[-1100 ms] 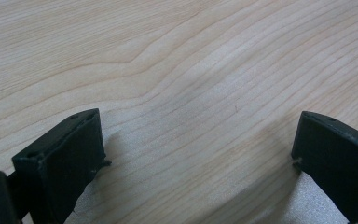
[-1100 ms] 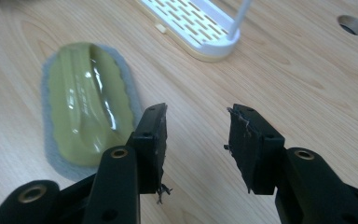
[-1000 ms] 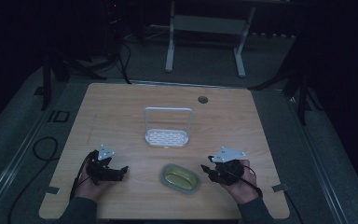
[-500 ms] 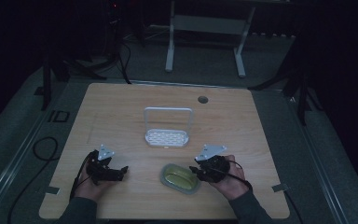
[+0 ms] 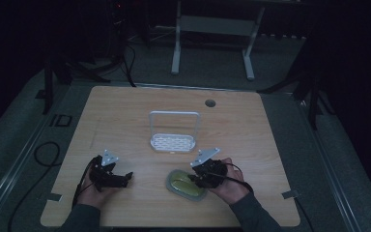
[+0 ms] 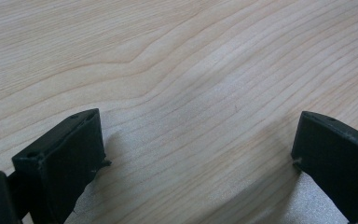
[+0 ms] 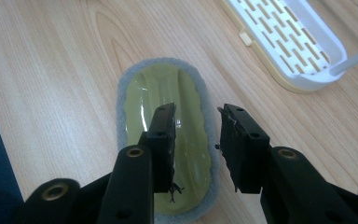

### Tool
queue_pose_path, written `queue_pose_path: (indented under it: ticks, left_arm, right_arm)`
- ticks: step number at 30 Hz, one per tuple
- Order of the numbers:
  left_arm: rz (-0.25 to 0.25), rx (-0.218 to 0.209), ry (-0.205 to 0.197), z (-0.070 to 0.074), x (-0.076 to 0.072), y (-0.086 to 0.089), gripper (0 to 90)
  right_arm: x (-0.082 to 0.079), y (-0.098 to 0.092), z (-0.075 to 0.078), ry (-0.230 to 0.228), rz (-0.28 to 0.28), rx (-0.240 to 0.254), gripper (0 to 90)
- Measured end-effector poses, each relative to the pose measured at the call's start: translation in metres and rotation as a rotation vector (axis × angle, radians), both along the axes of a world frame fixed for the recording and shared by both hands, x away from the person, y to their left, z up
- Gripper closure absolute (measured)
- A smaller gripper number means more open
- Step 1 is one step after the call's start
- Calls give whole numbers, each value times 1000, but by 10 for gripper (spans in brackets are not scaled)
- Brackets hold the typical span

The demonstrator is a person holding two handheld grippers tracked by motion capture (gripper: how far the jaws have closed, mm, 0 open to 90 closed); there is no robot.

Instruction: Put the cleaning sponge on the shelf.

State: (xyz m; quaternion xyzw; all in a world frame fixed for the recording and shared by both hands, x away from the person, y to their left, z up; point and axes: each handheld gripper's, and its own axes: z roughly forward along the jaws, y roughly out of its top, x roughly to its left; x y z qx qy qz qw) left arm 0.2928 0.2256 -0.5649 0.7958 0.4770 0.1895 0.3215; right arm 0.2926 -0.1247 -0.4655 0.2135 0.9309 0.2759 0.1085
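An oval sponge [image 5: 183,186] [image 7: 161,91], yellow-green on top with a grey felt rim, lies flat near the table's front edge. My right gripper [image 5: 193,178] [image 7: 196,112] hovers at its right end, pointing left. Its jaws have just been closing. A narrow gap still stands between them, with the sponge's right edge and rim under it and one jaw over the sponge's middle. I see no pad pressing on the sponge. My left gripper [image 5: 125,177] [image 6: 198,119] rests low at the front left, jaws wide apart over bare wood.
A white slotted rack [image 5: 172,143] [image 7: 303,77] with an upright wire handle stands at the middle of the wooden table [image 5: 125,111], just beyond the sponge. A round cable hole [image 5: 210,103] sits at the back. A cable [image 5: 43,150] loops on the floor at the left.
My right hand has moved left from beside the sponge to over its right end, and its jaws have narrowed. The left hand and gripper have stayed still.
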Motion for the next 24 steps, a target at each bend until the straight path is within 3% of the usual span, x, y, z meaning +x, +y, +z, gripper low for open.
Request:
queue_pose_path:
  ticks: [24]
  left_arm:
    - [-1, 1, 2, 0, 0, 0, 23]
  right_arm:
    - [9, 22, -2, 106, 71, -132, 647]
